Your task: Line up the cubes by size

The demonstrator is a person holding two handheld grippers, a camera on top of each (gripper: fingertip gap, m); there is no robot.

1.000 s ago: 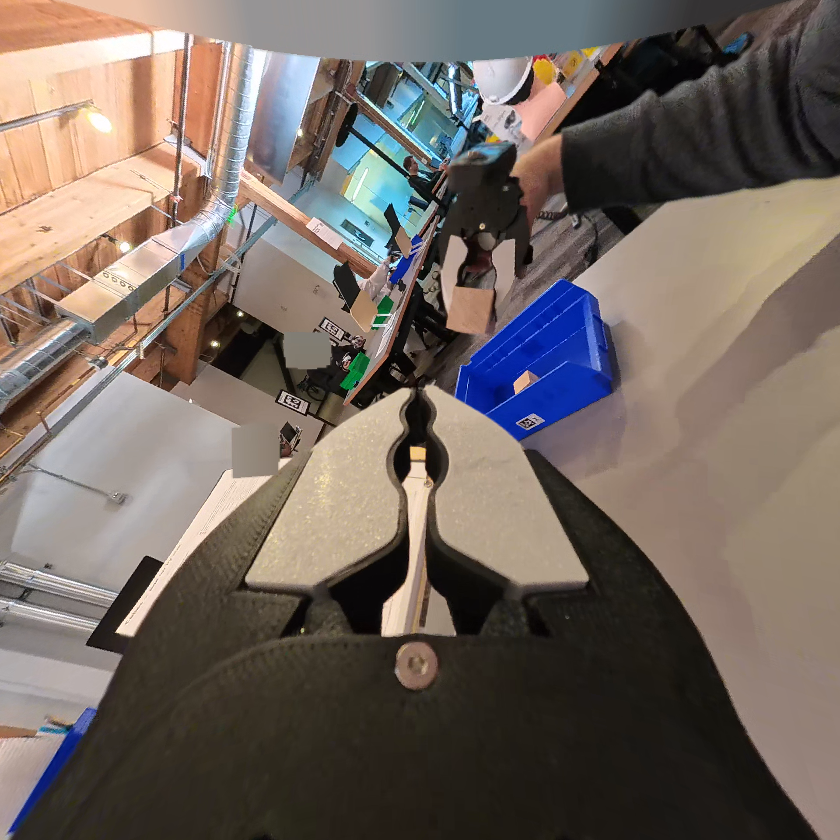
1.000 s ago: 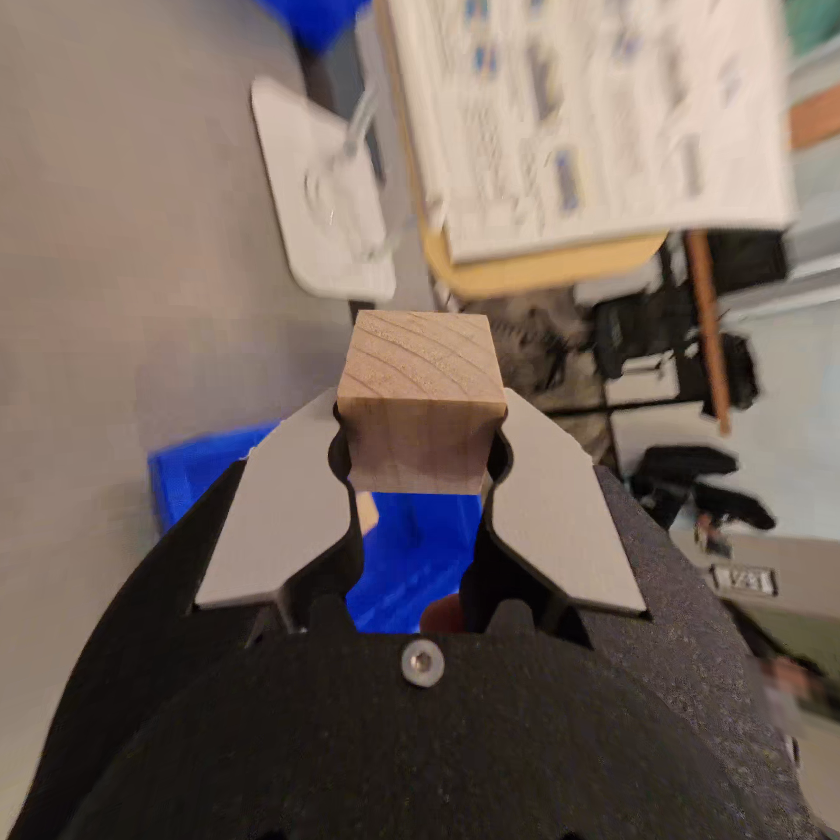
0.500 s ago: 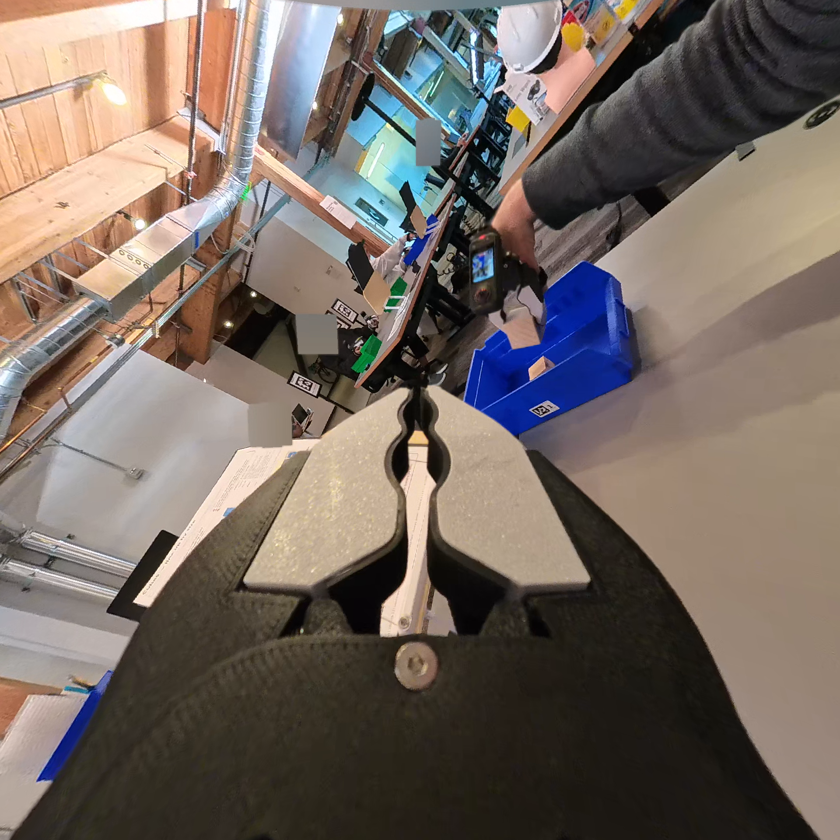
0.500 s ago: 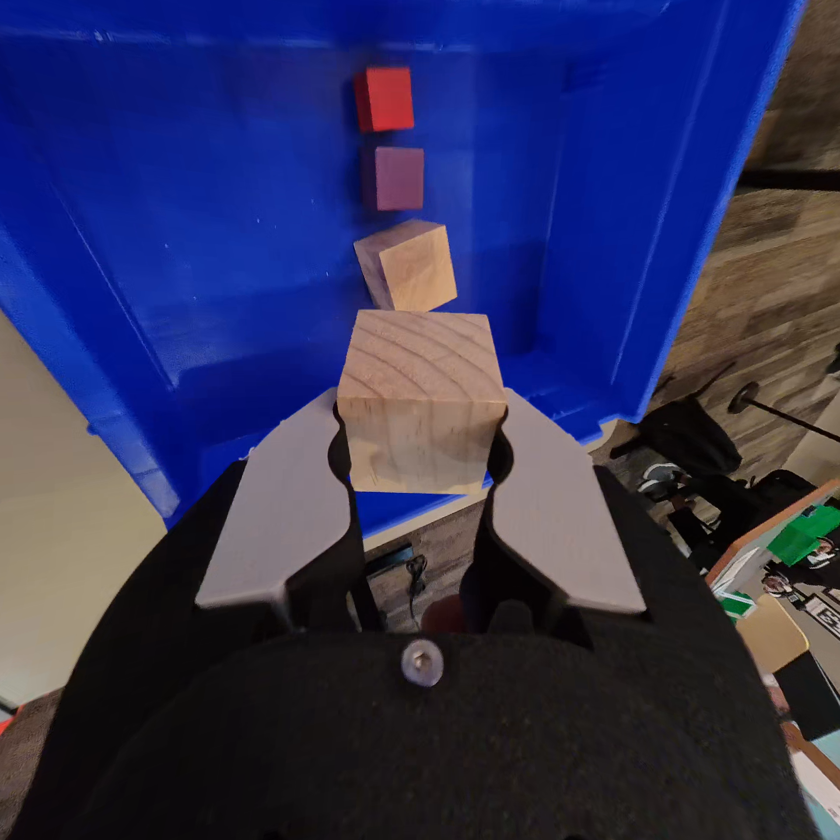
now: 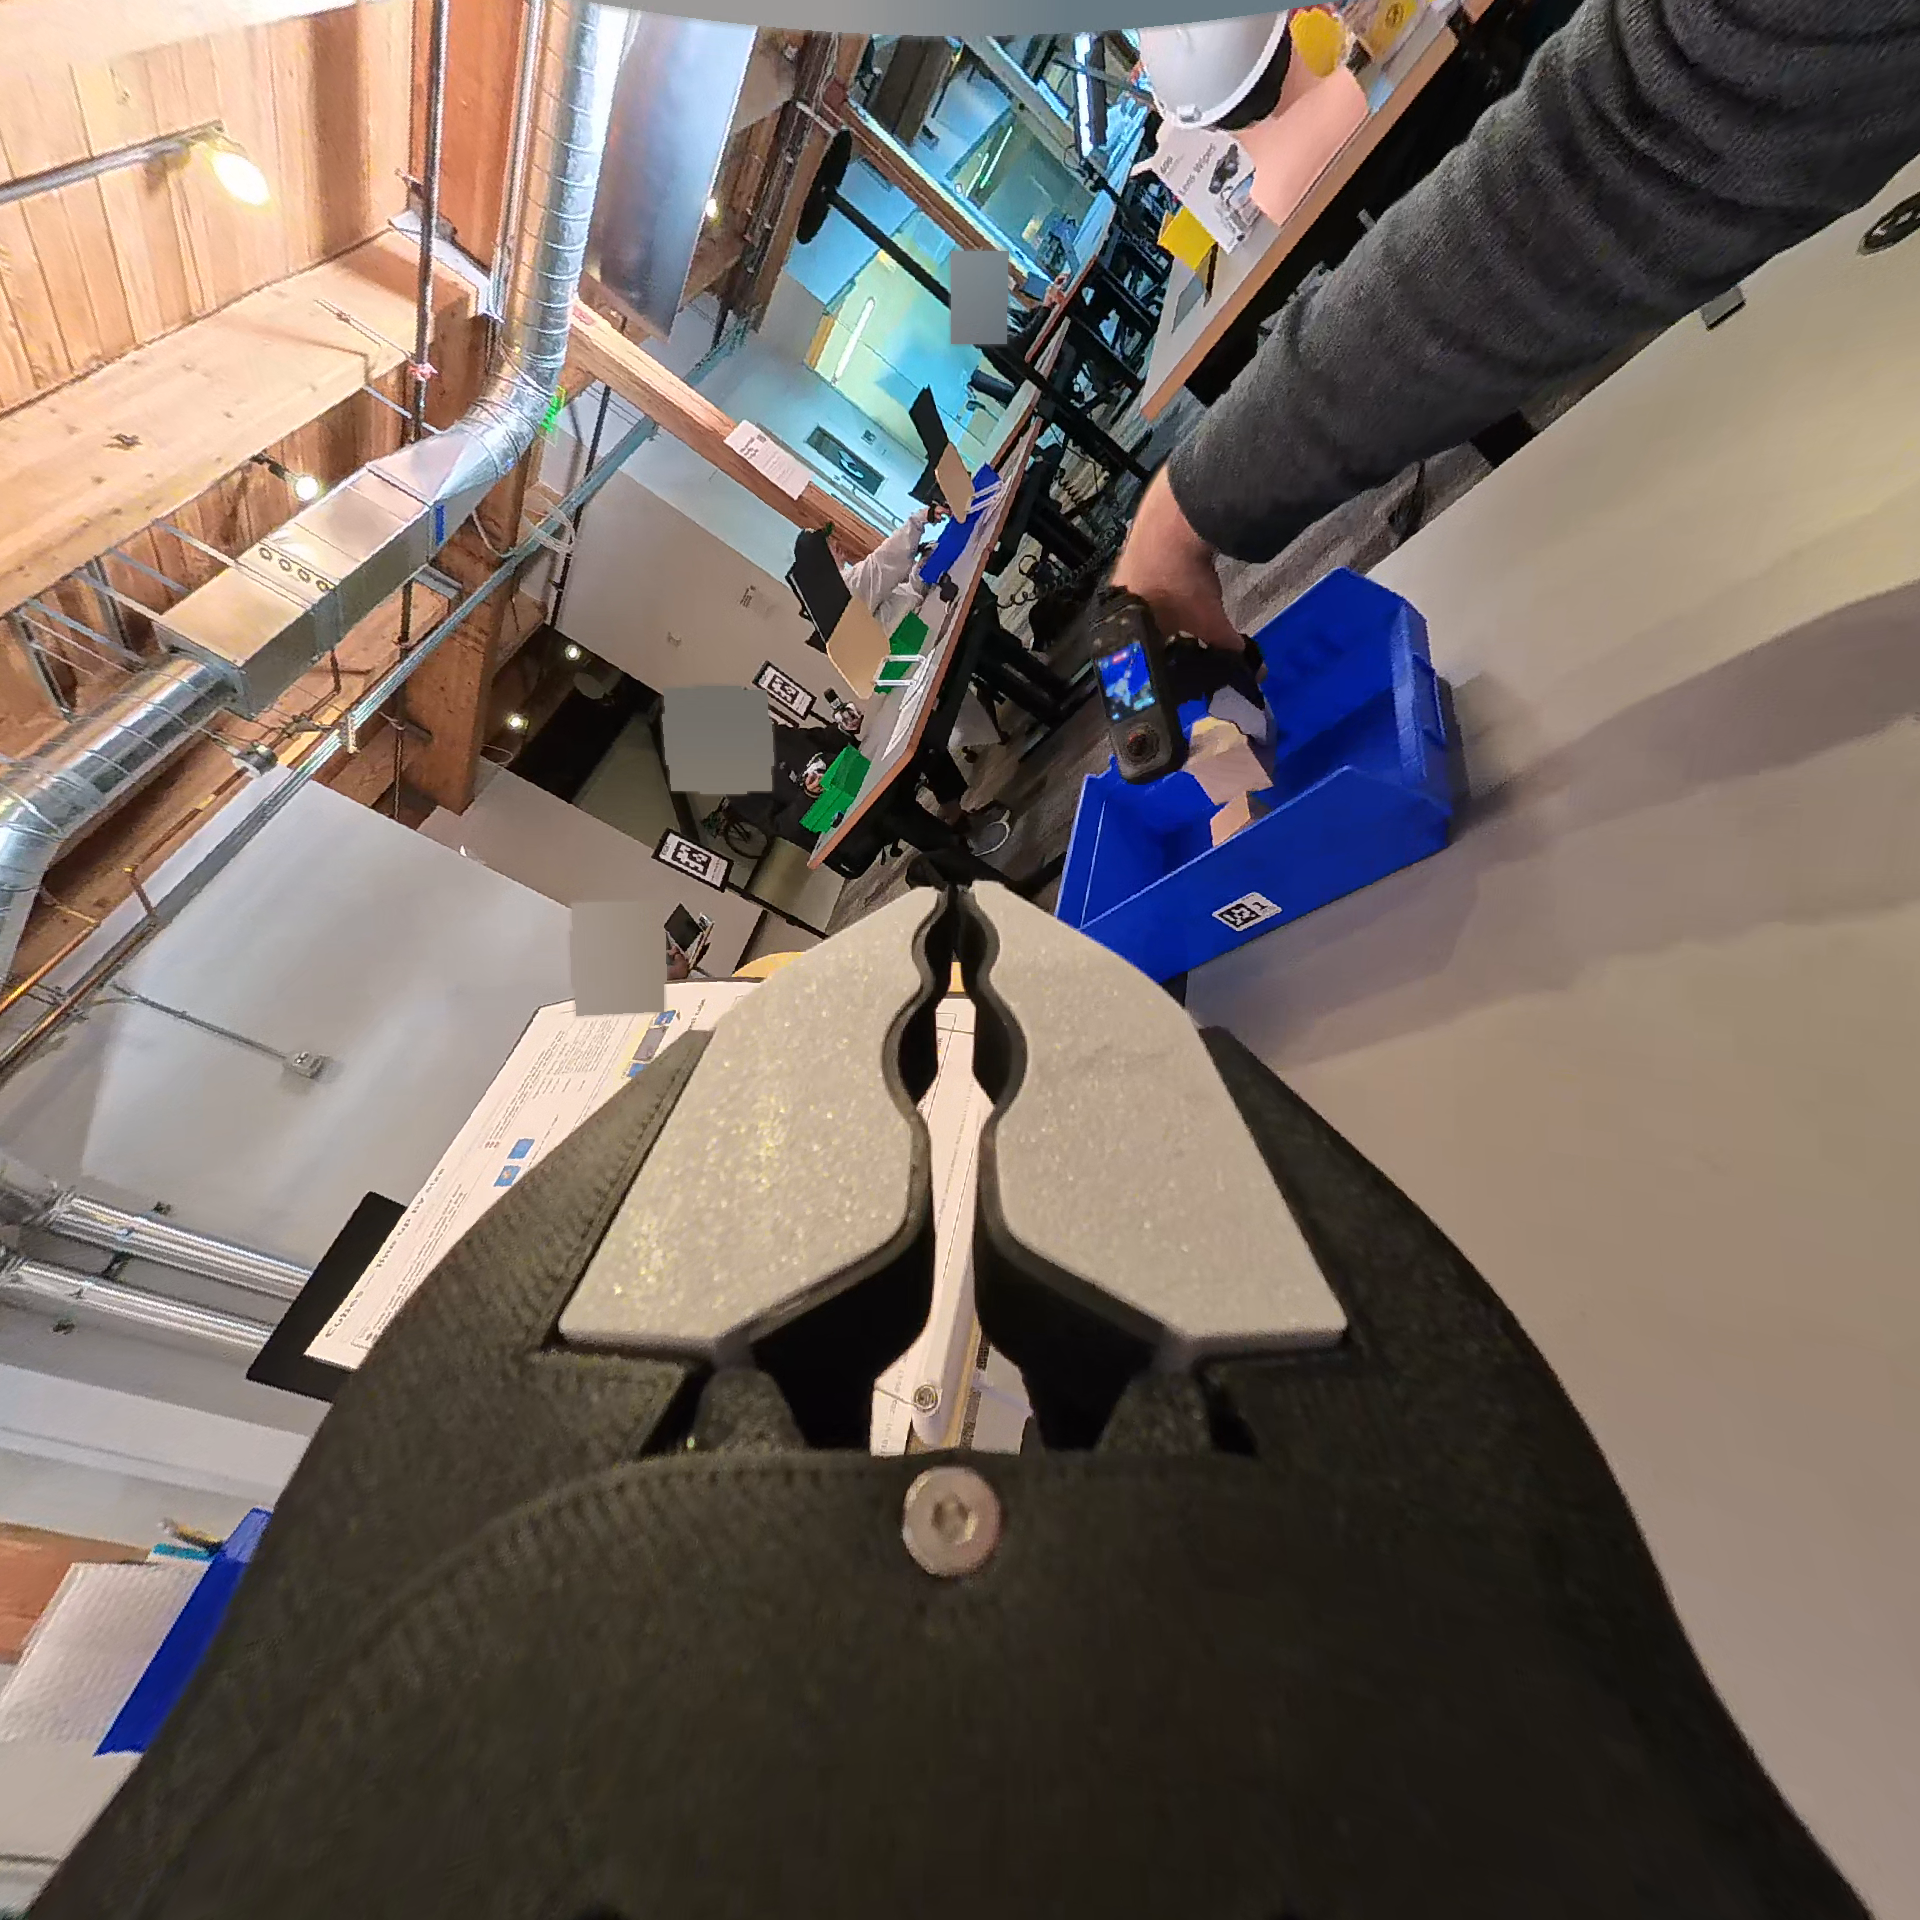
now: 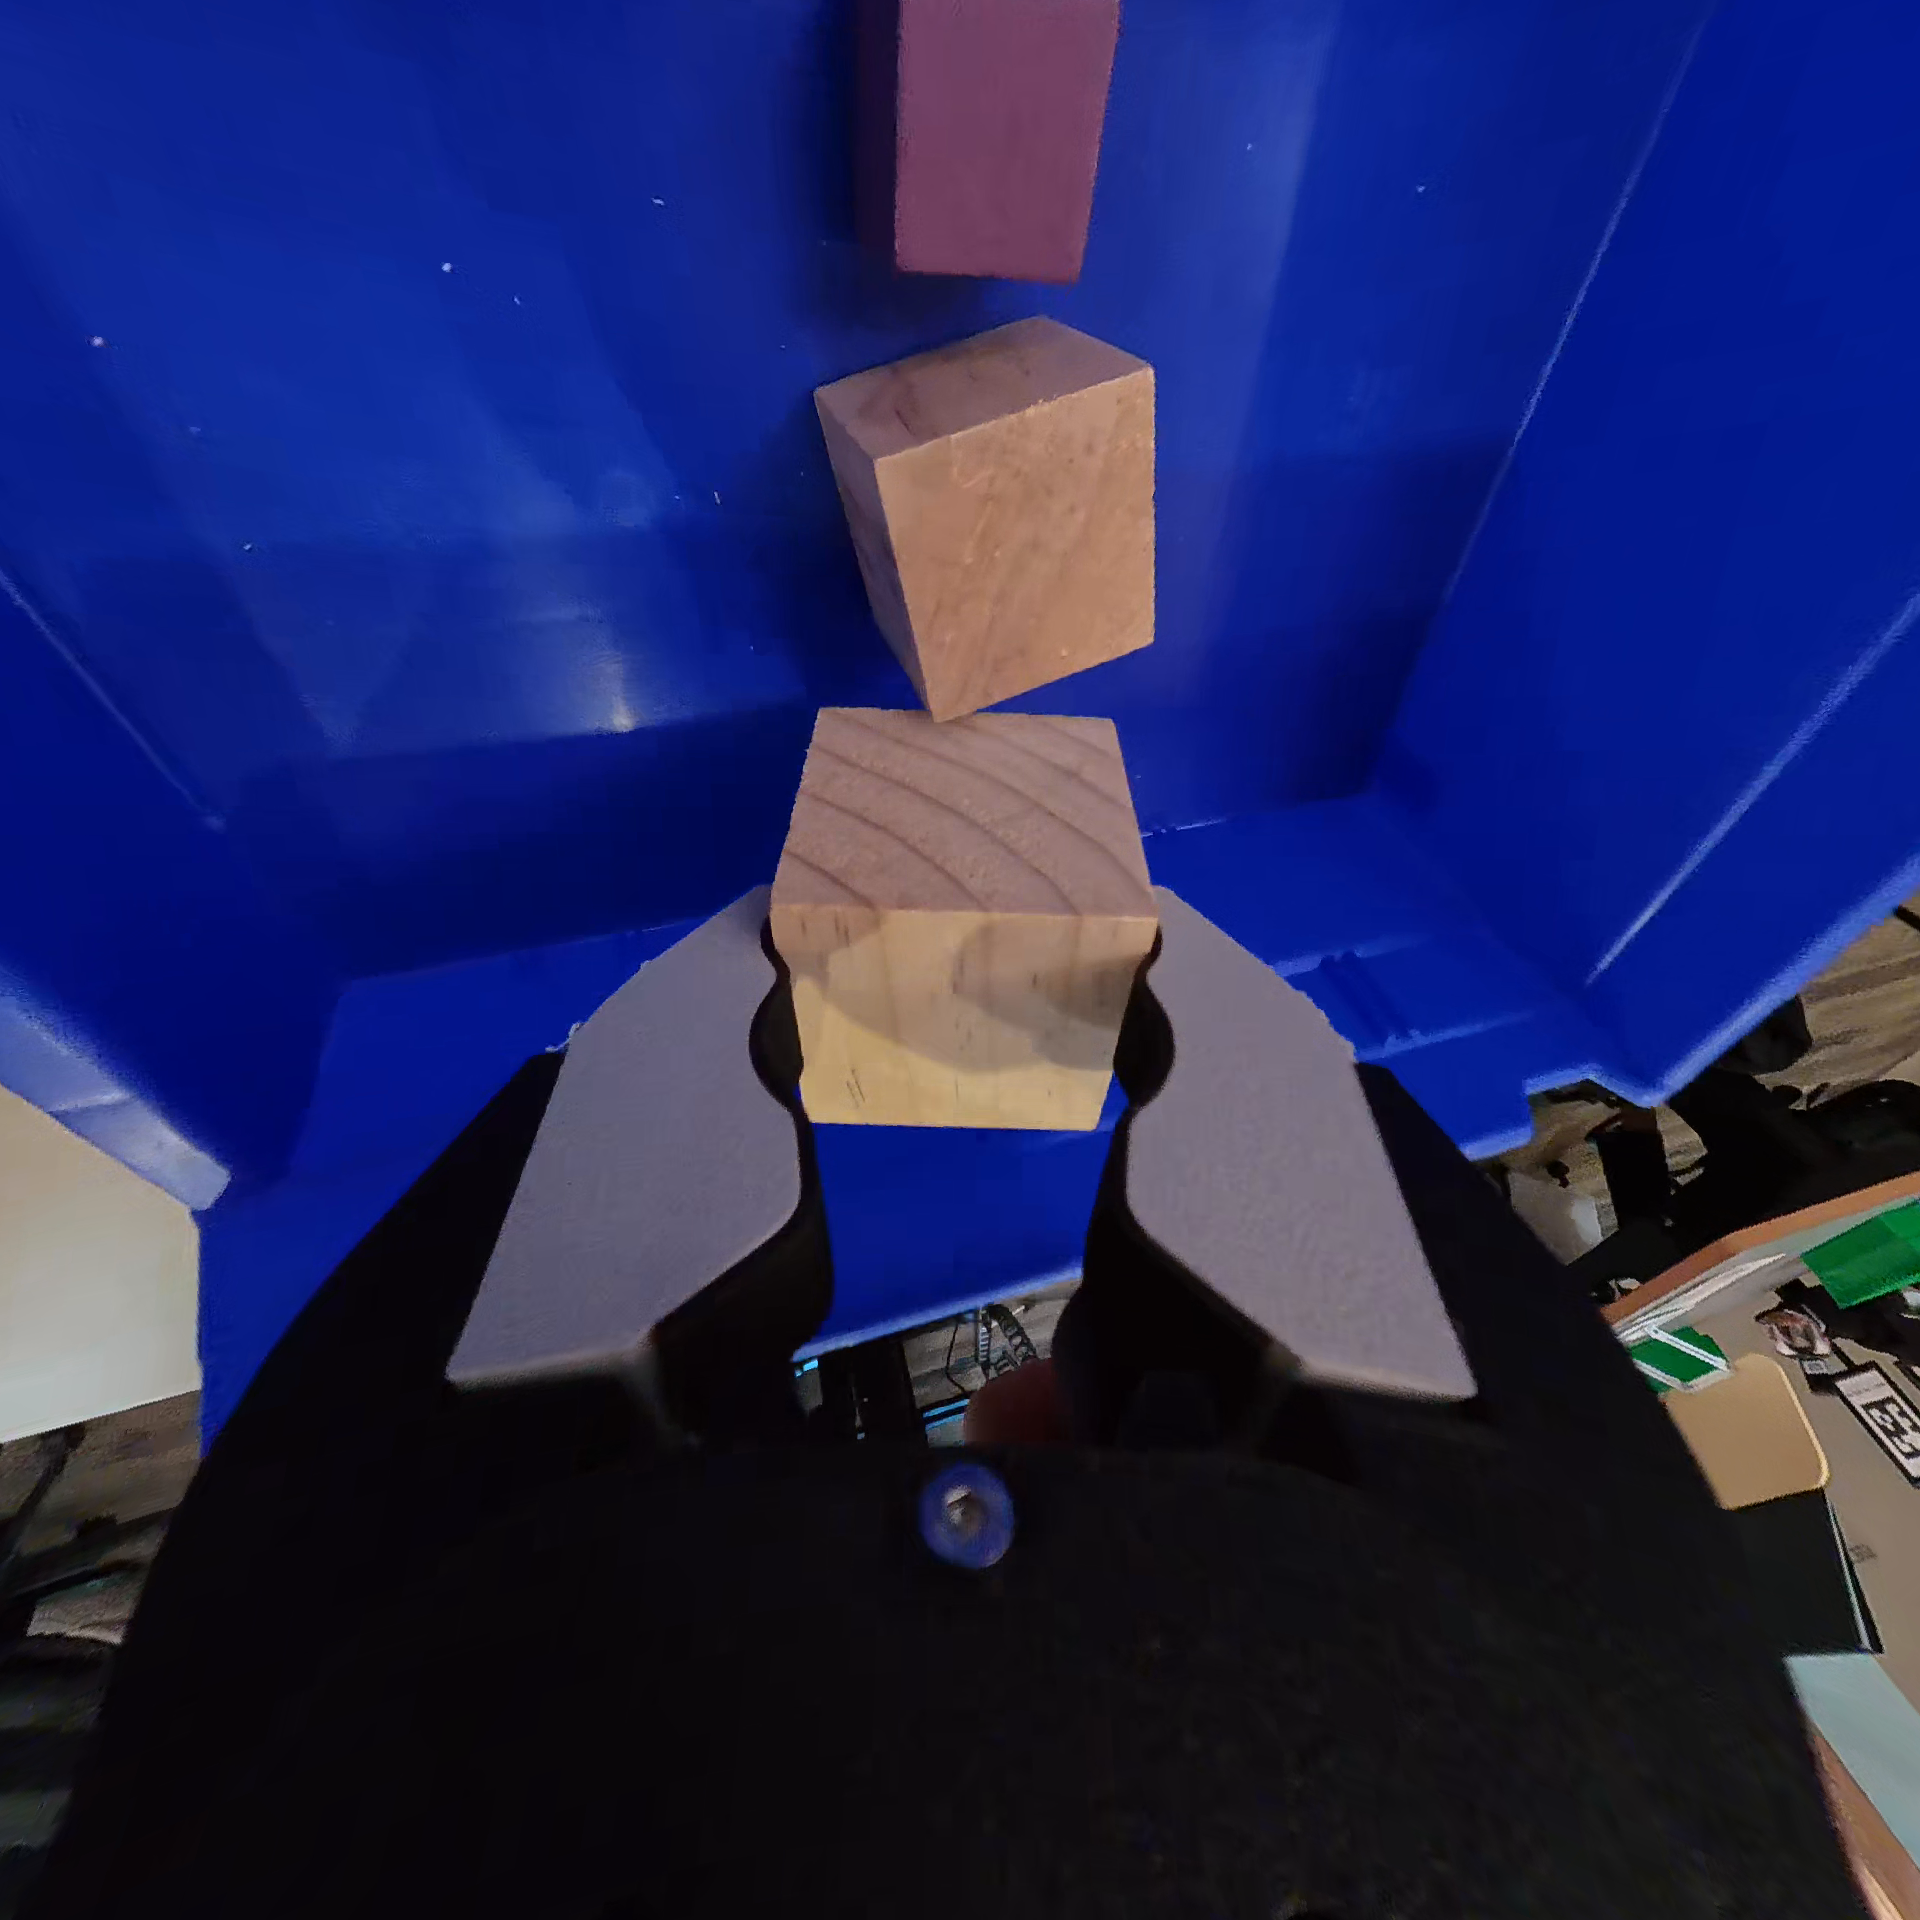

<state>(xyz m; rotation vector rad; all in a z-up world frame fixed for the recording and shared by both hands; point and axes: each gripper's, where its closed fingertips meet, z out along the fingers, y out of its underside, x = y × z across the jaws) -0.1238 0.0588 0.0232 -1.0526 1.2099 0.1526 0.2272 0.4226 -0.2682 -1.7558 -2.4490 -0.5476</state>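
My right gripper is shut on a large plain wooden cube and holds it inside the blue bin, low over its floor. Just ahead lies a smaller plain wooden cube, turned slightly askew, and beyond it a purple cube in the same line. My left gripper is shut with nothing between its pads, held off to the side over the grey table. In the left wrist view the right gripper shows in the blue bin, with a wooden cube below it.
The bin stands at the table's far edge. A person's hand and grey sleeve hold the right gripper. A printed sheet lies on a board to the left. Desks and floor lie beyond the bin. My right fingertips sit around 60 centimetres from my left ones.
My right gripper has swung over the bin and come down into it with the large wooden cube, close behind the smaller wooden cube. My left gripper stays shut and has hardly moved.
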